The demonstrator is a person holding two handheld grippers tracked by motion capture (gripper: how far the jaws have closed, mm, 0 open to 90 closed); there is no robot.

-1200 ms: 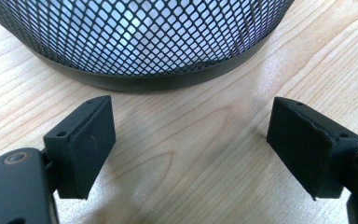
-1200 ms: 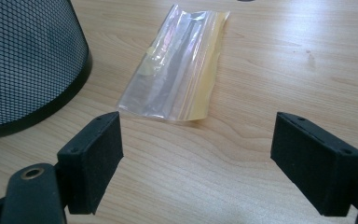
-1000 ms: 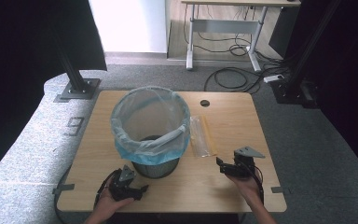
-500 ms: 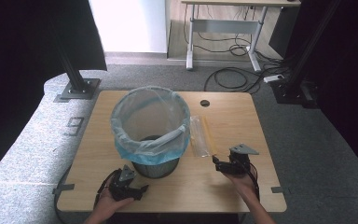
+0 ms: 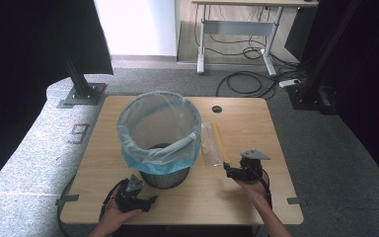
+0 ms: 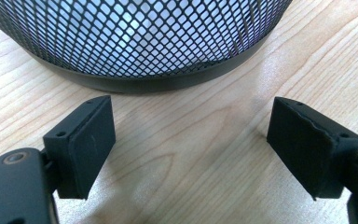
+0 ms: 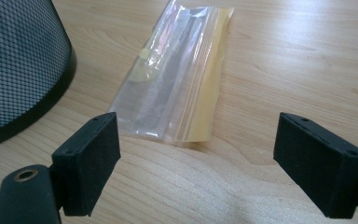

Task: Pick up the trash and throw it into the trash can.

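A black mesh waste bin lined with a pale blue bag stands on the wooden table. To its right lies a flat clear plastic bag with a yellow strip. My right gripper is open just short of that plastic bag, which lies ahead of its jaws. My left gripper is open at the bin's near left, pointing at the mesh bin's base. Nothing is between either pair of jaws.
A round cable hole sits at the table's far edge. Beyond the table are a grey carpet, black stand bases, cables and a white desk frame.
My right gripper has moved left toward the clear plastic bag. The left gripper has stayed where it was.
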